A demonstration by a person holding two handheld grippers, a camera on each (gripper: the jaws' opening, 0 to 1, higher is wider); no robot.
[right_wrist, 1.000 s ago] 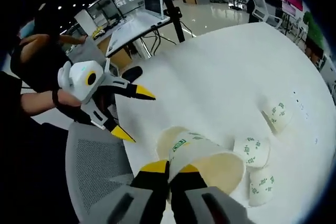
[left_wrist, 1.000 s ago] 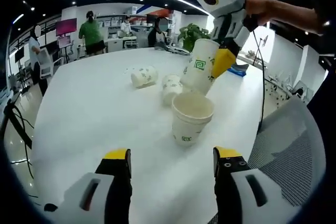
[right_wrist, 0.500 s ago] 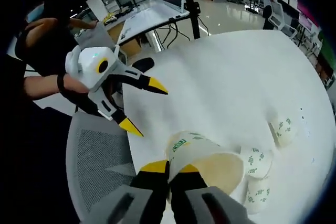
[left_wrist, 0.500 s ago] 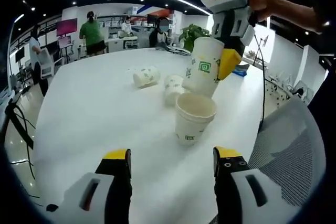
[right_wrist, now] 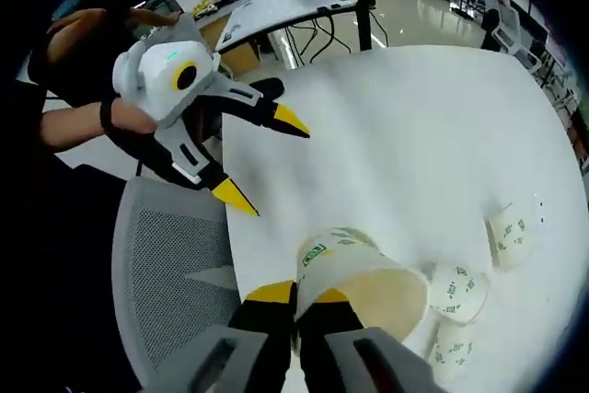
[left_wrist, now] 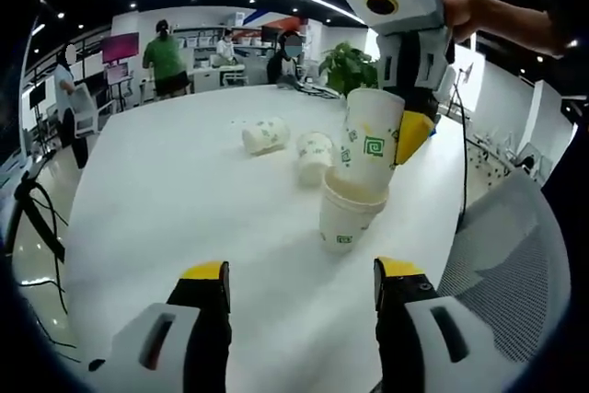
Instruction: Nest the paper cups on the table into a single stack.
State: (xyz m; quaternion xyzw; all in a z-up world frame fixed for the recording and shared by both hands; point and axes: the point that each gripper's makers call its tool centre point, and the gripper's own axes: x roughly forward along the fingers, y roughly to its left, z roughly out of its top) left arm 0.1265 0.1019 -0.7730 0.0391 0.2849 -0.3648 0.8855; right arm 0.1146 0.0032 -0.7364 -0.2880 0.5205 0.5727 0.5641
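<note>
An upright paper cup [left_wrist: 343, 222] stands on the white table [left_wrist: 166, 190], ahead of my open left gripper [left_wrist: 302, 273], which has nothing between its jaws. My right gripper [left_wrist: 405, 131] comes down from the upper right, shut on the rim of a second cup [left_wrist: 371, 140]. That cup's base sits inside the standing cup's mouth, slightly tilted. In the right gripper view, my right gripper [right_wrist: 294, 296] pinches the held cup [right_wrist: 363, 273] by its rim, and the left gripper [right_wrist: 262, 158] hovers open over the table edge. Loose cups [left_wrist: 267, 133] [left_wrist: 315, 149] lie on their sides farther back.
A grey mesh chair [right_wrist: 166, 273] stands by the table's near edge. Three loose cups [right_wrist: 457, 287] [right_wrist: 511, 227] [right_wrist: 444, 347] lie right of the held one. People and desks are in the far background, and a potted plant [left_wrist: 350, 66] is beyond the table.
My right gripper has swung the held cup more upright and lowered its base into the standing cup. The left gripper stays open in about the same place.
</note>
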